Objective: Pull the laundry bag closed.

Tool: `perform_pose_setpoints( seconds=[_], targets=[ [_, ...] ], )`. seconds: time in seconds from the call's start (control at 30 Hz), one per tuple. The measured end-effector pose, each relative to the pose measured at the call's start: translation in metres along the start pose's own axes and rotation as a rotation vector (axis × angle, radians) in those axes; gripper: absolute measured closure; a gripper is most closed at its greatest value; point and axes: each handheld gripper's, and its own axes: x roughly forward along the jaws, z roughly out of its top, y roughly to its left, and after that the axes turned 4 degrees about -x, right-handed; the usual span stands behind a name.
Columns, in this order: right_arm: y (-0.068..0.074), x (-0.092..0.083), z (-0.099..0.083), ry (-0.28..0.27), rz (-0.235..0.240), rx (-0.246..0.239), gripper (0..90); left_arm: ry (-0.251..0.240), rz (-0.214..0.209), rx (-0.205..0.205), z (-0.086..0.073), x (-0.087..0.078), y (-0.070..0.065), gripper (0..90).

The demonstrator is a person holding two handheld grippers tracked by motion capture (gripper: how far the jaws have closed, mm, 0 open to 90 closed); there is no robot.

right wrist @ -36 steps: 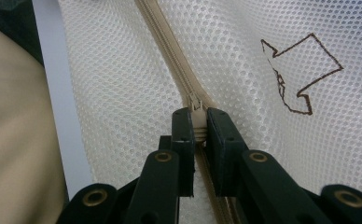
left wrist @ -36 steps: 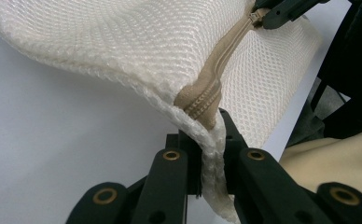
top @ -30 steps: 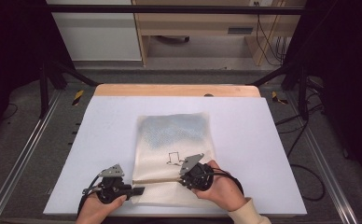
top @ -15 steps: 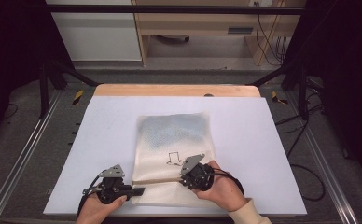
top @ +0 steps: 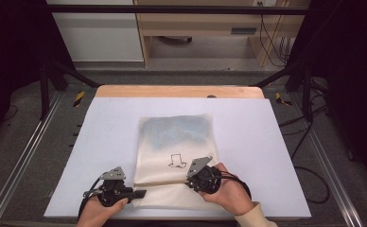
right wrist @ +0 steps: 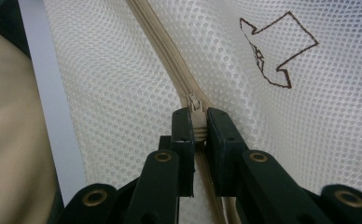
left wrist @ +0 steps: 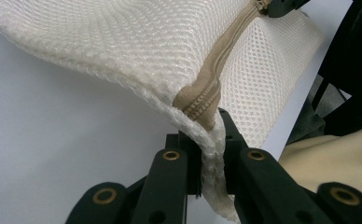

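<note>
A white worktop [top: 101, 142] carries a cream mesh laundry bag [top: 177, 142] that lies flat, its far end pointing away from the person and its near end between the two hands. A tan zipper [right wrist: 163, 51] runs across the bag close to that near end, so its long axis stretches from one pair of tongs to the other. The left tongs [top: 136, 193] sit at the bag's near left edge; in the left gripper view they [left wrist: 210, 140] are clamped tight on the mesh corner where the zipper tape ends, anchoring it. The right tongs [top: 191, 181] rest on the bag further along the same line, beside a small drawn arrow [top: 176, 161]; in the right gripper view they [right wrist: 197, 123] are pinched closed on the zipper pull [right wrist: 195, 103]. From the right tongs, the track leads straight toward the left tongs one way and toward the bag's right edge the other. Any slide of the pull would likely have to follow that line, with the left tongs holding the fabric taut against it.
</note>
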Motion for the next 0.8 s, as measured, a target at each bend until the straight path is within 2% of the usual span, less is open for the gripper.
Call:
perform_pose_setpoints(
  seconds=[0.8],
  targets=[
    [-0.004,-0.01,-0.016,-0.009,-0.023,0.038,82.0,0.006,-0.002,0.001,0.0,0.001,0.0,84.1]
  ],
)
